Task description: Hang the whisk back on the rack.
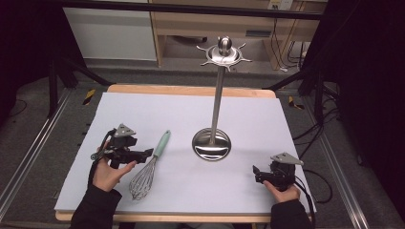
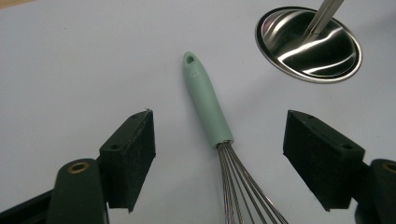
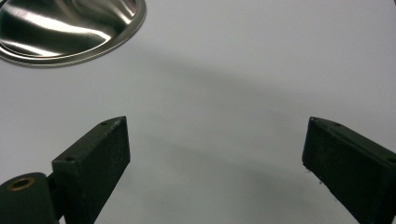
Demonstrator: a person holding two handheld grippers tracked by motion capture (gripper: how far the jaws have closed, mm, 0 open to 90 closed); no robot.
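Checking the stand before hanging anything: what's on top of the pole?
The pole ends in a metal disc with hooks and a round knob. Nothing hangs there. The disc's underside is hidden.

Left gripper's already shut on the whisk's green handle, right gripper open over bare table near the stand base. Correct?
Not quite. The left gripper is open, its jaws spread either side of the whisk, which lies untouched on the table, as the left gripper view shows. The right gripper is open near the stand base, as you said.
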